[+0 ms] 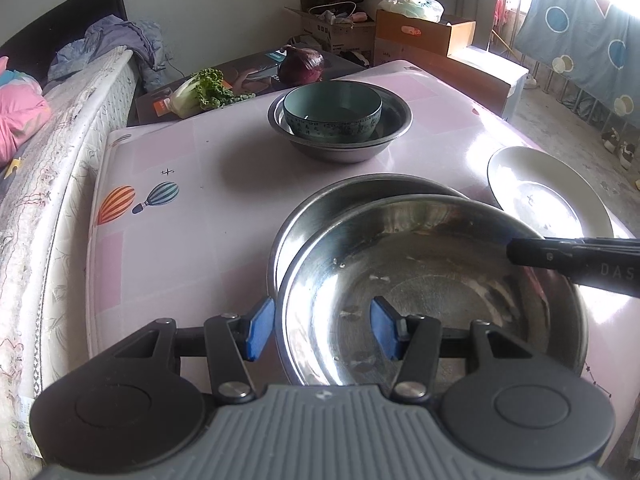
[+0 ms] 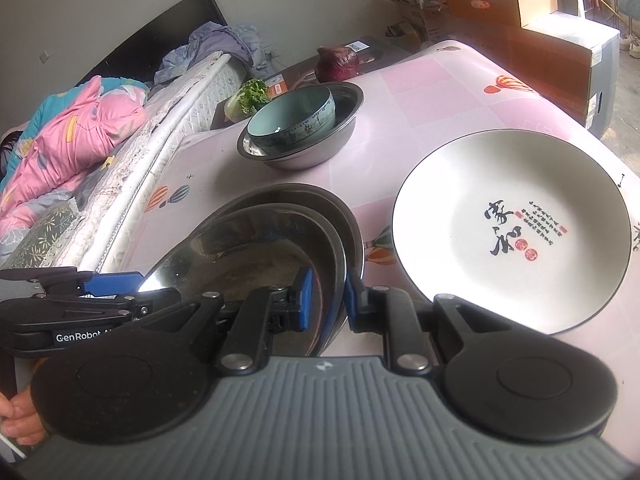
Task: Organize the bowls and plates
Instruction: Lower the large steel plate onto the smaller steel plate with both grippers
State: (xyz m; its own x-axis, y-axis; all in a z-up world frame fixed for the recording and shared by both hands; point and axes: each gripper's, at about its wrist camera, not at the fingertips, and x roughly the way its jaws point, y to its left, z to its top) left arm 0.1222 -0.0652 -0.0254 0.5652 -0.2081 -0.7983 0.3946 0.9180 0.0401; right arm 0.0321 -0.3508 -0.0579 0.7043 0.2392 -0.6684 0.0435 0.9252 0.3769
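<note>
Plates and bowls are spread over a pink balloon-print table [image 1: 168, 216]. At the near edge, a shiny round stainless-steel bowl [image 1: 432, 280] sits tilted inside a second, slightly wider steel bowl [image 1: 340, 196] whose rim shows behind it. The right gripper [image 2: 326, 300] has its blue pads closed on the right rim of the upper steel bowl, 1 pad inside the wall and 1 outside; in the left wrist view its black fingers reach in over that rim from the right. The left gripper [image 1: 322, 326] straddles the near rim of the same bowl with its blue pads apart, 1 outside and 1 over the inside, neither plainly pressing on the metal. Near the table's right edge lies a white round ceramic plate with black calligraphy and red seals [image 2: 512, 232], just beside the steel bowls. Toward the far edge, well apart from them, a teal ceramic bowl with a patterned outside [image 1: 332, 114] stands inside another steel basin [image 1: 384, 136]. Beyond the far edge lie a red cabbage [image 1: 302, 66] and a leafy green cabbage [image 1: 200, 92]. A bed with pink bedding [image 2: 72, 140] runs along the left edge.
</note>
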